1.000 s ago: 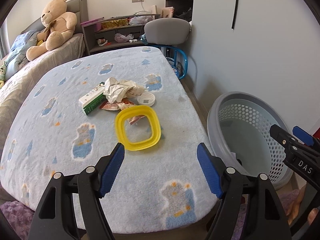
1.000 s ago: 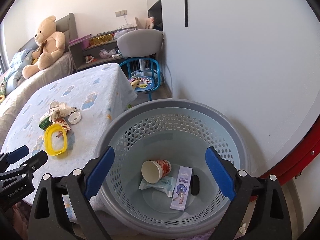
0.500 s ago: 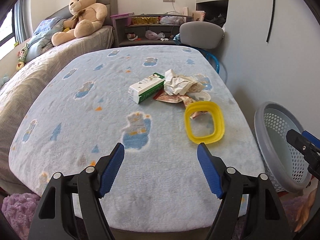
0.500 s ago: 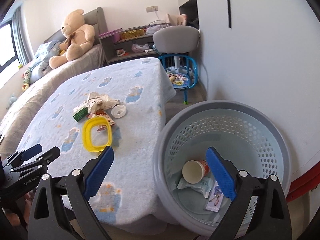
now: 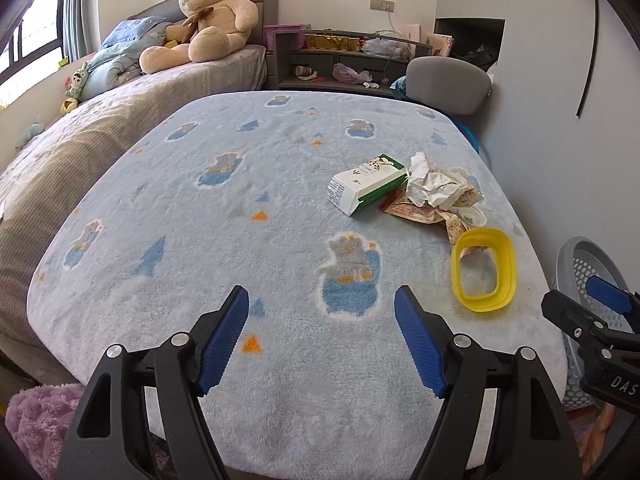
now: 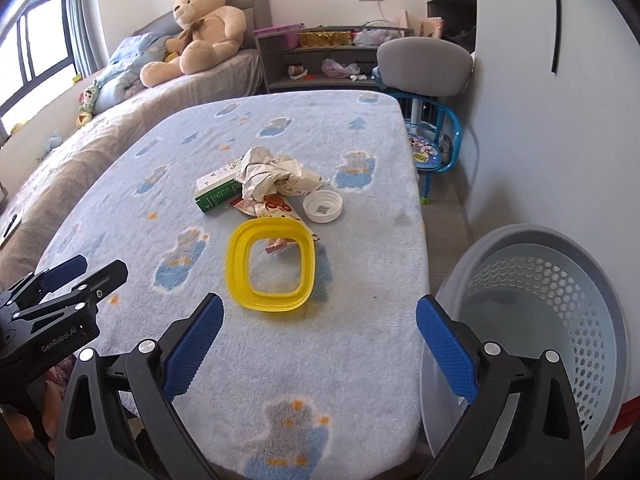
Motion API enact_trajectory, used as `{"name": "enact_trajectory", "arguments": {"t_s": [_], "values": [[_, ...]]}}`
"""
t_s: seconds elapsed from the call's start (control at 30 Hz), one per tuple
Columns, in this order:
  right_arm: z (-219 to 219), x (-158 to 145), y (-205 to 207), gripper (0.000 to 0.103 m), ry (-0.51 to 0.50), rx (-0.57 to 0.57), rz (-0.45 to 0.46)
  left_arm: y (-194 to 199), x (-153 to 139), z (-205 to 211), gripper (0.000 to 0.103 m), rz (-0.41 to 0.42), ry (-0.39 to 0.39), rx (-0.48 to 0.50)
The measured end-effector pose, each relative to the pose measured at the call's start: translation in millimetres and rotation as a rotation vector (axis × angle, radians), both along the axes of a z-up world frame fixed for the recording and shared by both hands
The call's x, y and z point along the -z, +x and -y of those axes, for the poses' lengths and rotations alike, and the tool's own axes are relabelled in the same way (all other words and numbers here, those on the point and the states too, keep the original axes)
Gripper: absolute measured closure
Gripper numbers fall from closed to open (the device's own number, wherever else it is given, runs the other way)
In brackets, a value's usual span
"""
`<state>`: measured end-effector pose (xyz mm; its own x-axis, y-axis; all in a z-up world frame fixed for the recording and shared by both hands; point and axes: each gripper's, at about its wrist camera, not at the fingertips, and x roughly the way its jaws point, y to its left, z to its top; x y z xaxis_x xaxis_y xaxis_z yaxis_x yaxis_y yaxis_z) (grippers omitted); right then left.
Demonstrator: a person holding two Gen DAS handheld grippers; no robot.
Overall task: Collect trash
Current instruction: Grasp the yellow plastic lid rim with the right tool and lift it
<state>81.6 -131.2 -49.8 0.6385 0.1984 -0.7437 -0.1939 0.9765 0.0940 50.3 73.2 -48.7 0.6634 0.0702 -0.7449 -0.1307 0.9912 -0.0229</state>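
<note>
Trash lies on the blue blanket-covered table [image 6: 280, 360]: a yellow lid ring [image 6: 271, 264] [image 5: 483, 268], a green-and-white carton [image 6: 218, 190] [image 5: 366, 188], crumpled paper [image 6: 272, 174] [image 5: 434, 182], red wrappers [image 6: 272, 208] and a white round lid [image 6: 322, 207]. A grey perforated basket [image 6: 536, 320] [image 5: 592, 264] stands on the floor to the right of the table. My left gripper [image 5: 322, 344] is open and empty over the table's near edge. My right gripper [image 6: 320, 344] is open and empty, just short of the yellow ring.
A bed with a big teddy bear [image 5: 208, 16] runs along the left. A grey-backed blue child's chair [image 6: 428, 120] and a cluttered shelf [image 6: 332, 56] stand behind the table. A purple rug [image 5: 36, 420] lies below the left gripper.
Both grippers swung left, away from the basket and toward the table. The right wrist view went from looking into the basket to facing the trash pile. Both stayed open.
</note>
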Motion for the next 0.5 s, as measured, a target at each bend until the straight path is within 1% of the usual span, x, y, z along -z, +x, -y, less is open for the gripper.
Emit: {"name": "enact_trajectory", "arguments": {"t_s": [0.17,0.23,0.37,0.5], "values": [[-17,14,19,0.007,-0.025,-0.025,-0.047,4,3,-9,0.031,-0.002,0.001,-0.02],[-22,19,27,0.007,-0.016,-0.033,-0.065,6,5,-11,0.031,-0.007,0.003,-0.027],[-29,28,37,0.007,0.033,-0.032,-0.094,11,11,-14,0.031,-0.028,-0.011,-0.032],[-39,31,46,0.007,0.022,-0.02,-0.096,14,15,-14,0.031,-0.036,-0.014,-0.031]]}}
